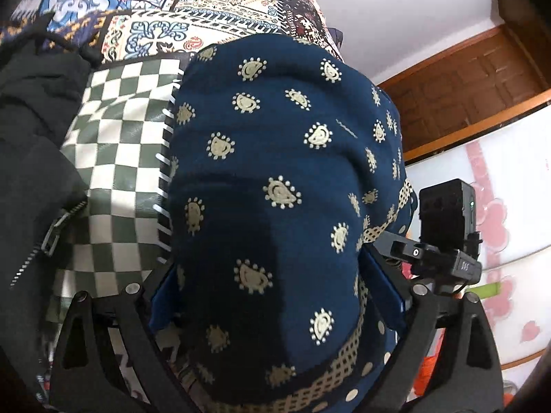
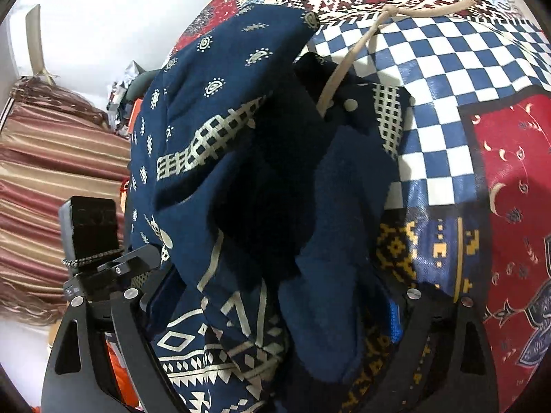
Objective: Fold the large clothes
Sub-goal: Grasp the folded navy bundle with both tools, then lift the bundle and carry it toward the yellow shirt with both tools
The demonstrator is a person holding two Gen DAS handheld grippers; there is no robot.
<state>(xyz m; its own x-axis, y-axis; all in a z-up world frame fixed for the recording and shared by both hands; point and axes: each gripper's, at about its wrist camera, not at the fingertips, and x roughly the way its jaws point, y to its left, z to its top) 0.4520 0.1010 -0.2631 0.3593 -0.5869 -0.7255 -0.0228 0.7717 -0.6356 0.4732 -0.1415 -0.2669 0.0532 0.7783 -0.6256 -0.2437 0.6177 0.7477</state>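
Left gripper [image 1: 272, 296] spread wide, navy paisley garment [image 1: 282, 172] bunched between the blue pads [image 1: 165, 296] and draped forward over the patchwork cover [image 1: 131, 130], beside a black jacket [image 1: 31, 137]. Right gripper [image 2: 275, 309] likewise spread, same navy garment [image 2: 241, 158] heaped between its arms, beige drawstring [image 2: 347, 65] trailing onto the blue-checked patch [image 2: 430, 79] of the cover.

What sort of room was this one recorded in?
Probably a home bedroom: a patchwork bedspread under the navy patterned garment, striped curtains at one side, and a wooden door frame against white walls.
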